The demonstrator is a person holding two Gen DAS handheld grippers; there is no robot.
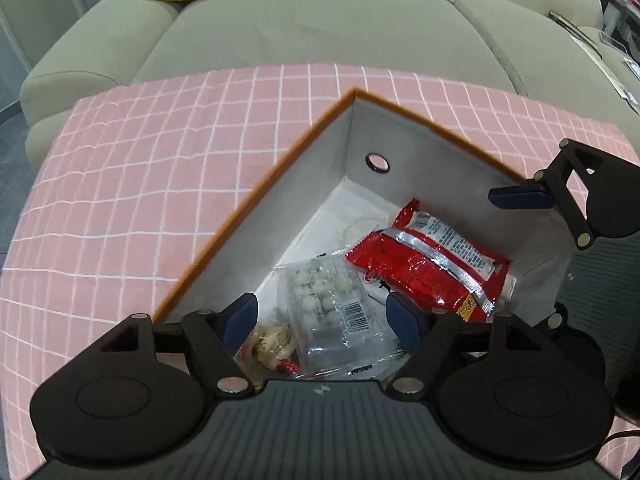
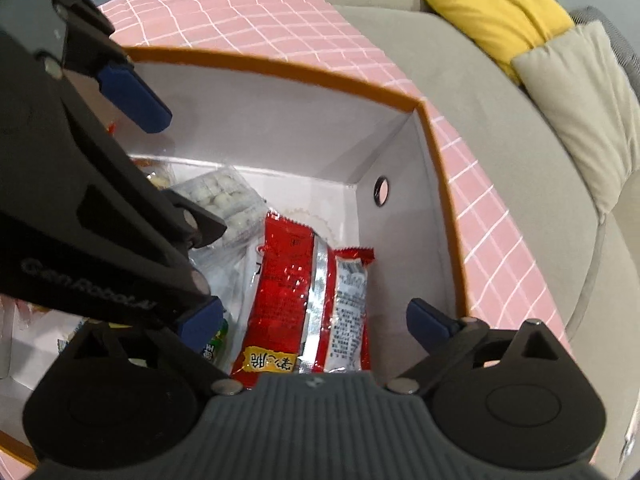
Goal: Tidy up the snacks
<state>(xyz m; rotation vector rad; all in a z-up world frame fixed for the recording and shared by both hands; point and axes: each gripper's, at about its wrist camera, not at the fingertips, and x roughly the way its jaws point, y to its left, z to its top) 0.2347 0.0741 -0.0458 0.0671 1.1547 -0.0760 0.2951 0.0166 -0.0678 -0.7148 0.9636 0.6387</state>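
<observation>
Both tongs hang released over the orange-rimmed box (image 1: 256, 200): the right tongs (image 2: 316, 322) straddle the red snack packet (image 2: 280, 296), lengthwise between the pads, while the left tongs (image 1: 322, 316) straddle the clear tray of white balls (image 1: 324, 300).

Box (image 1: 280, 184): orange rim, white inside, round hole in one wall, open top. Inside on the floor: red foil packet (image 1: 428, 264) lying flat, silver seam up; clear pack of white balls (image 1: 326, 296) flat just beside it, barcode up; small clear bag (image 1: 272, 344) of pale snacks near the pack.
</observation>
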